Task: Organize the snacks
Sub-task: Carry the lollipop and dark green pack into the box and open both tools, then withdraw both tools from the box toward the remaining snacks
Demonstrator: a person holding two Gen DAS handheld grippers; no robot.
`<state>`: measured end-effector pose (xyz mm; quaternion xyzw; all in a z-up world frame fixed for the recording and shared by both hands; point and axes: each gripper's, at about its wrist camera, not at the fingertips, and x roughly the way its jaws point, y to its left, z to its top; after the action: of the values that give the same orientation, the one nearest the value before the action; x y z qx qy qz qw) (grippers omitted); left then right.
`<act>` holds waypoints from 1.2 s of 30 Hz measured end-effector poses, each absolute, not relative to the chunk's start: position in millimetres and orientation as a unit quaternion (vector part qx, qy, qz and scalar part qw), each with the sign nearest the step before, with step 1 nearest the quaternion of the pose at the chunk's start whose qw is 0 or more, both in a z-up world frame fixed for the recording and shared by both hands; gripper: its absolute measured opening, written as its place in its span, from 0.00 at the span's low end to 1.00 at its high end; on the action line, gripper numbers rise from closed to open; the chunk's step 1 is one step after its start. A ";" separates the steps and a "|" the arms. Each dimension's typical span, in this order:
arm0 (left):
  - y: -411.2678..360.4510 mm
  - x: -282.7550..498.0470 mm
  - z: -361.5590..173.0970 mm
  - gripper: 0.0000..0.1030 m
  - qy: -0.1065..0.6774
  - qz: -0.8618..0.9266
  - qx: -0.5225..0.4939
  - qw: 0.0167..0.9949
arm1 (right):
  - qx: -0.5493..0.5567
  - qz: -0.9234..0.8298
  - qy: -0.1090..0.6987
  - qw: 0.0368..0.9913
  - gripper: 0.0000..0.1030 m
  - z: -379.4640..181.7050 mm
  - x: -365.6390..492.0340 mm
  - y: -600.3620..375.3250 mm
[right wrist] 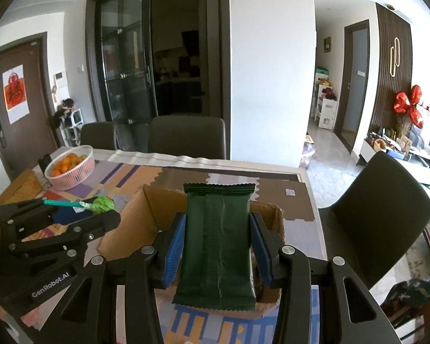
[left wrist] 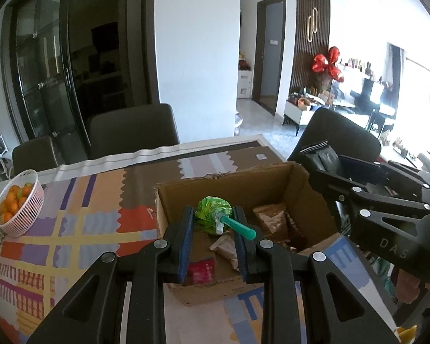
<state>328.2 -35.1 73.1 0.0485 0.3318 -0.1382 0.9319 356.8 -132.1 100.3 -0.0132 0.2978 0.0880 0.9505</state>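
Patterned worktop (left wrist: 80, 223), open box (left wrist: 298, 180) as landmark. Our left gripper (left wrist: 215, 223) fingers clamp a lollipop (left wrist: 215, 215) above it; right gripper (right wrist: 218, 238) fingers grip a green packet (right wrist: 218, 246) over its near edge. Drop-off step; next we release both inside.

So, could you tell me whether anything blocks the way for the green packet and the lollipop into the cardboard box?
Nothing visible does. The cardboard box is open-topped, with a few snacks low inside. The right gripper holds the green packet above it, and the left gripper holds the lollipop over its opening.
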 end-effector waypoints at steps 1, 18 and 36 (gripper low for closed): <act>-39.0 330.9 71.7 0.26 0.335 -0.138 0.052 0.931 | -0.013 0.086 0.302 0.949 0.44 97.4 360.5 -132.8; -43.6 338.6 51.7 0.51 0.349 -0.108 0.083 0.927 | -0.007 0.056 0.341 0.938 0.58 66.8 375.7 -144.7; -47.9 254.1 73.4 0.60 0.299 -0.130 0.081 0.942 | 0.002 0.030 0.305 0.952 0.58 79.1 285.2 -160.2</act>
<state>254.1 -47.9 73.4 0.0811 0.2987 -0.1302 0.9419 285.2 -160.2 79.1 0.0021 0.3046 0.0305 0.9520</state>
